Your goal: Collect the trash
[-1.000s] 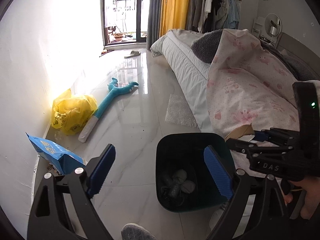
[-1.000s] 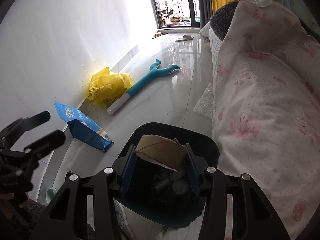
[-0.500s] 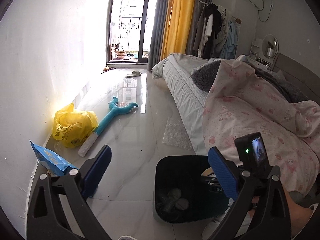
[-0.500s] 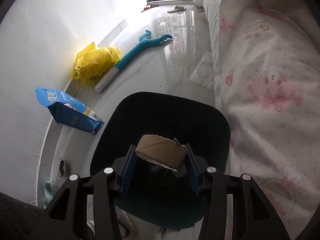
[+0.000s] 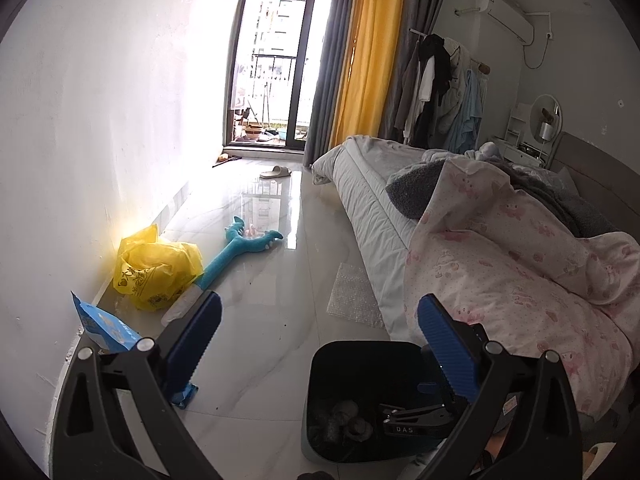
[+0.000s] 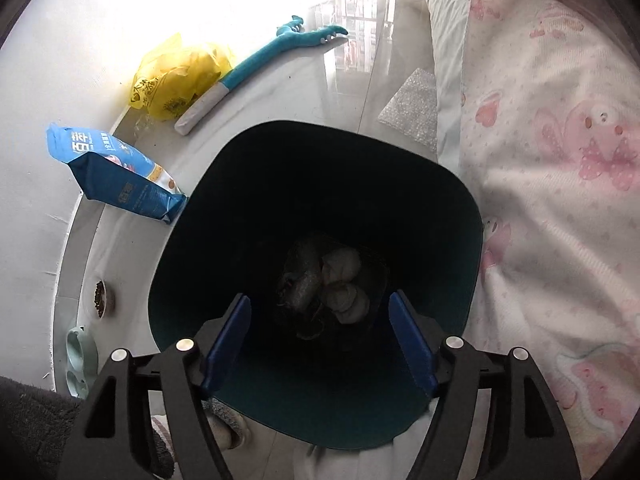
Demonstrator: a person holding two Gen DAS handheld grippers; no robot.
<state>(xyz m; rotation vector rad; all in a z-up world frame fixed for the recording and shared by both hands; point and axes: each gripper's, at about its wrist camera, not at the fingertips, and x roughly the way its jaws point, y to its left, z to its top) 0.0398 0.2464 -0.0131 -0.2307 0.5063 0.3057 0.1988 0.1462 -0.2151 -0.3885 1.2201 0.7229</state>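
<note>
One dark bin (image 6: 460,216) holding crumpled trash (image 6: 340,280), right tool (image 6: 320,344) opening, empty, above it, left tool (image 5: 320,344) spread wide.

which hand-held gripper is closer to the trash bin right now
Right. The right hand-held gripper hangs directly over the trash bin, its jaws opening with nothing between them. The left hand-held gripper is open and sits beside the bin, facing the floor.

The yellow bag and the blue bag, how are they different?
The yellow bag is thin, crumpled plastic, slumped in a heap; the blue bag is a stiff printed pouch lying on its side. The yellow bag sits farther from the bin; the blue bag's end lies close beside it. Both rest on the floor by the wall.
</note>
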